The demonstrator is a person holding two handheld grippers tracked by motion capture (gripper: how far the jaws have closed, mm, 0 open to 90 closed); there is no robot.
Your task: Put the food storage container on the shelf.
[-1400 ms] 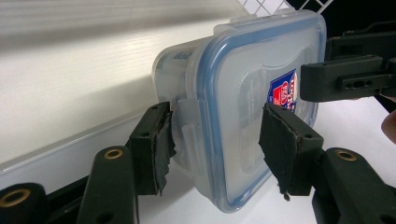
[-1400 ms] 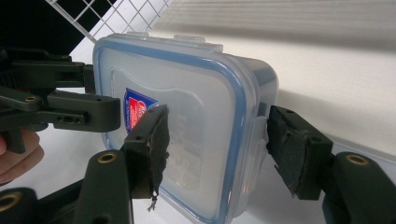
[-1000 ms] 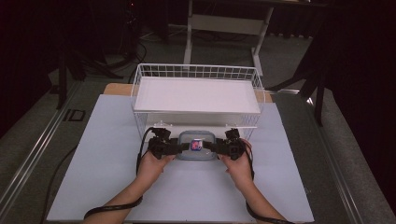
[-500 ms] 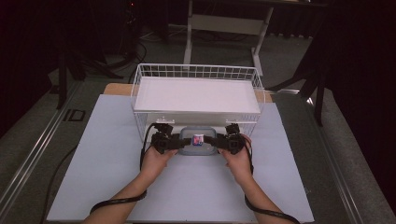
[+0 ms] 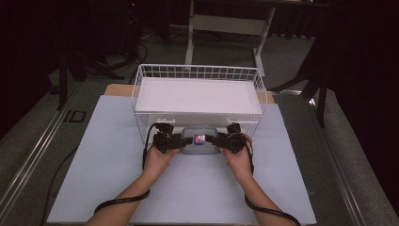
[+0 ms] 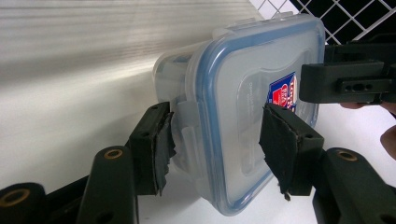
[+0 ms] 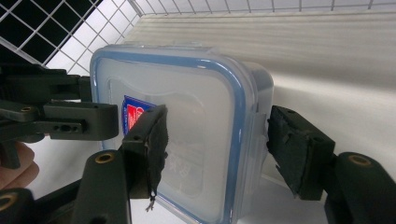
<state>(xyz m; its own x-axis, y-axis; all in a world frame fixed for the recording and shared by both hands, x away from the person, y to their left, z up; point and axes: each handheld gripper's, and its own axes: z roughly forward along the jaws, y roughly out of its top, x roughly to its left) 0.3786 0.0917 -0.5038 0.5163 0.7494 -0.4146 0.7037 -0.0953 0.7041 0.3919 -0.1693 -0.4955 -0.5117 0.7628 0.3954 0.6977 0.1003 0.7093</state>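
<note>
Though unreadable, container's [image 6: 243,107] red-blue label [image 6: 282,91]

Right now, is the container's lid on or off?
On. The blue-rimmed lid sits flush on the container, and the side latch lies folded down against its wall.

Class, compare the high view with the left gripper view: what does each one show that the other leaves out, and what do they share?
High view alone: the whole white wire basket, both forearms, the grey-blue table mat.
Left gripper view alone: the left gripper pads clamping the container's side latch and lid, and the blue lid seal.
Both: the lidded plastic container, its red-and-blue label, and the right gripper.
</note>
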